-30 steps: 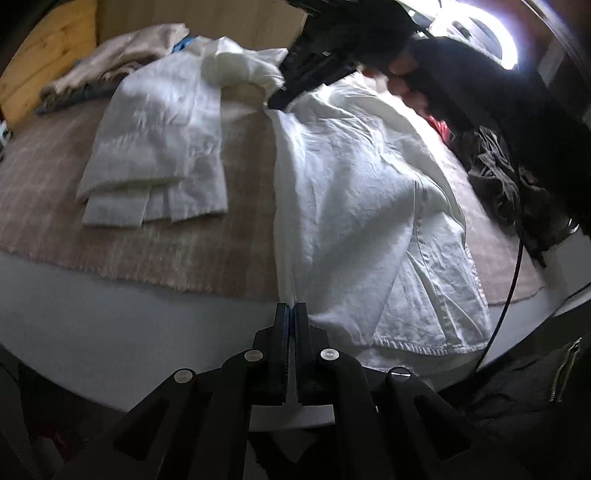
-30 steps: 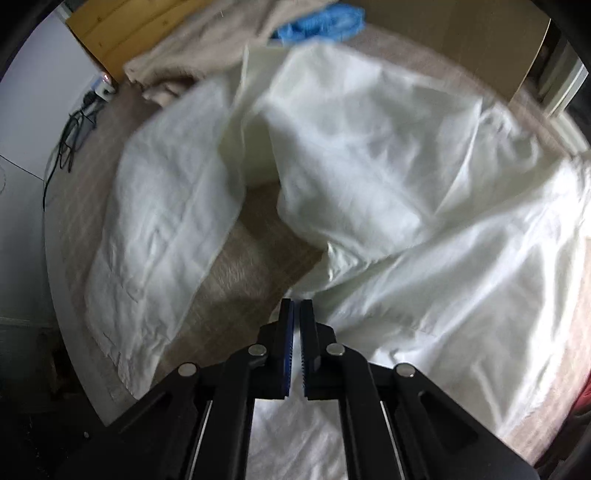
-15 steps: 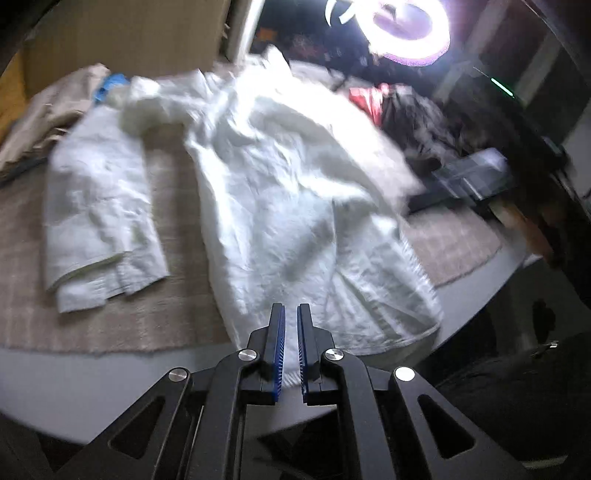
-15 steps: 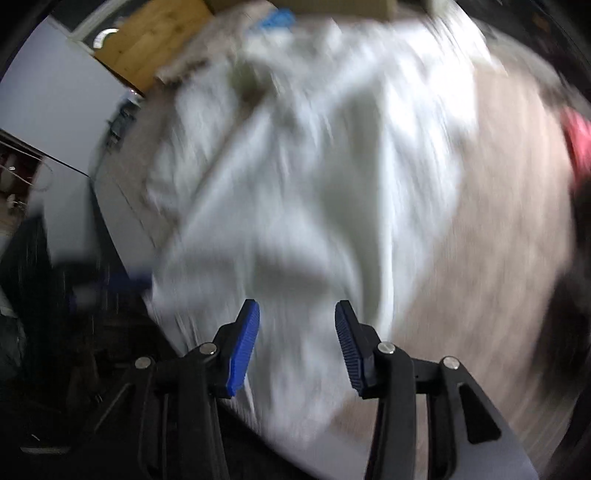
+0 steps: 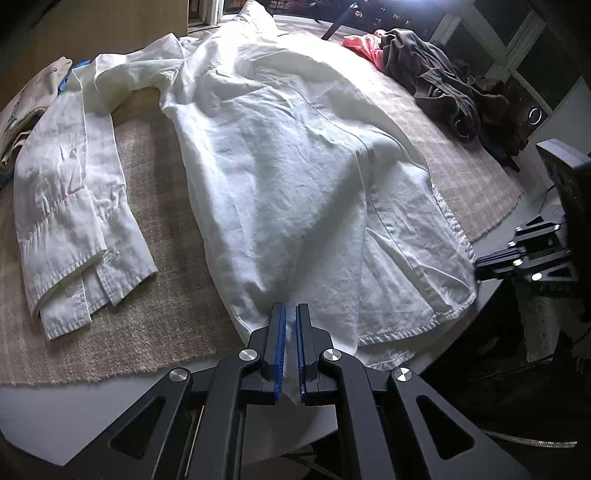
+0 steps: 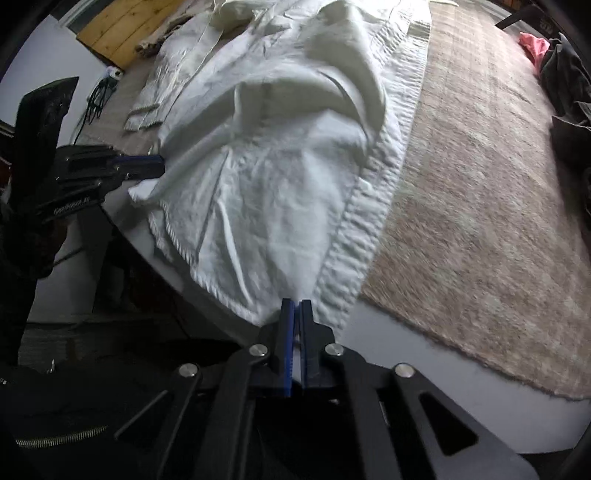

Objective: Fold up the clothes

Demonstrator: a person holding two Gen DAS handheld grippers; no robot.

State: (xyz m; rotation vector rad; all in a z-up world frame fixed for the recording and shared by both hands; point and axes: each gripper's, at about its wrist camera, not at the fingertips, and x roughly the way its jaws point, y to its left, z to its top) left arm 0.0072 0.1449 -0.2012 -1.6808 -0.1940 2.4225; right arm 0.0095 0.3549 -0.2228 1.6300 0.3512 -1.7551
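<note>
Lying spread across a beige woven cloth [image 5: 155, 302] on a white table [image 5: 74, 417], body running away from the near edge, a white shirt [image 5: 295, 177] with its hem hanging slightly over the table rim. Stretching out to the left side, one long sleeve [image 5: 70, 206], cuff doubled and resting flat on the cloth, apart from the shirt body. Pinching the hem near its left end, the left gripper [image 5: 290, 328], blue-padded fingers [image 5: 277, 332] closed almost fully with white fabric running down between them. Clamping the hem's other corner beside the button placket [image 6: 373, 206], the right gripper [image 6: 296, 314], its fingers [image 6: 287, 321] pressed together on the cloth with only a thin sliver showing between the pads. Showing in the left wrist view at the far right edge, the right gripper [image 5: 495, 258] reaching in sideways, touching the shirt's lower right corner just past the table edge. Showing in the right wrist view at the left, the left gripper [image 6: 147, 164] meeting the opposite corner of the hem. Bunching into raised folds in the shirt's middle, loose fabric [image 6: 332, 74] in the right wrist view. Sitting well apart at the far right of the table, a heap of dark clothes [image 5: 443, 74] with a pink garment [image 5: 362, 48] beside it. Peeking out at the far left, a cream garment [image 5: 22, 99] with a bit of blue fabric [image 5: 68, 77] next to it. Leaning behind the table in the right wrist view, a wooden board [image 6: 118, 29].
</note>
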